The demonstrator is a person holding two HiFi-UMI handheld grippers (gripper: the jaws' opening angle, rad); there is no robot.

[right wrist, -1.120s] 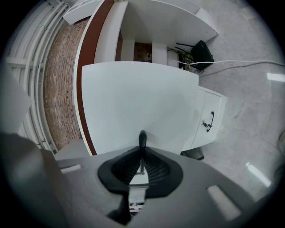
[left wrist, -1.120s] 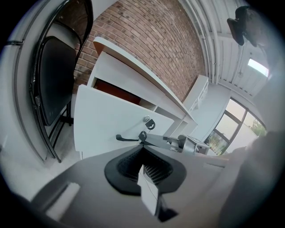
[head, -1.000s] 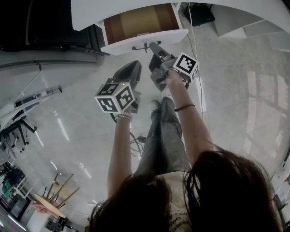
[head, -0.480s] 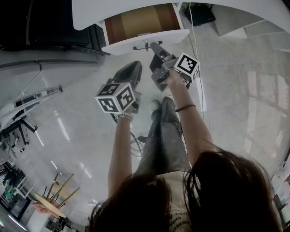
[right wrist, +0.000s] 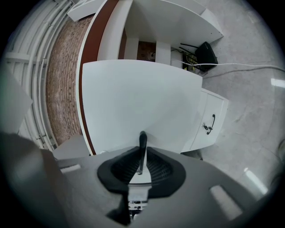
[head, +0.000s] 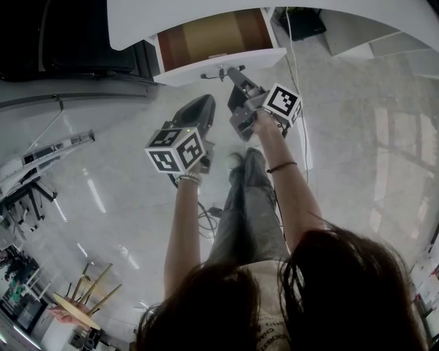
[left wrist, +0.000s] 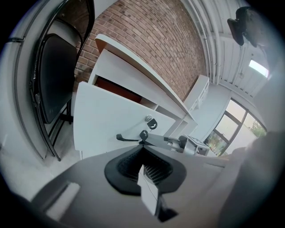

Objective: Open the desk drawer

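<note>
The white drawer front (head: 219,63) stands pulled out from the desk (head: 206,17), and its brown inside (head: 212,33) shows from above. My right gripper (head: 230,71) is shut on the black drawer handle (right wrist: 142,149), which runs up between its pads. A small key lock (left wrist: 149,119) sits above the handle (left wrist: 127,139) on the drawer front (left wrist: 107,120). My left gripper (head: 204,101) hangs lower and to the left, clear of the drawer. Its jaws are shut with nothing in them (left wrist: 142,153).
A black folding chair (left wrist: 58,80) stands left of the drawer. To the right are a white cabinet door (right wrist: 209,122) with its own handle, a black box (right wrist: 205,52) and cables on the floor (head: 296,62). The person's legs (head: 247,206) are below the grippers.
The drawer front and my right gripper have crept slightly toward me, so a bit more of the brown inside shows. The left gripper has hardly moved.
</note>
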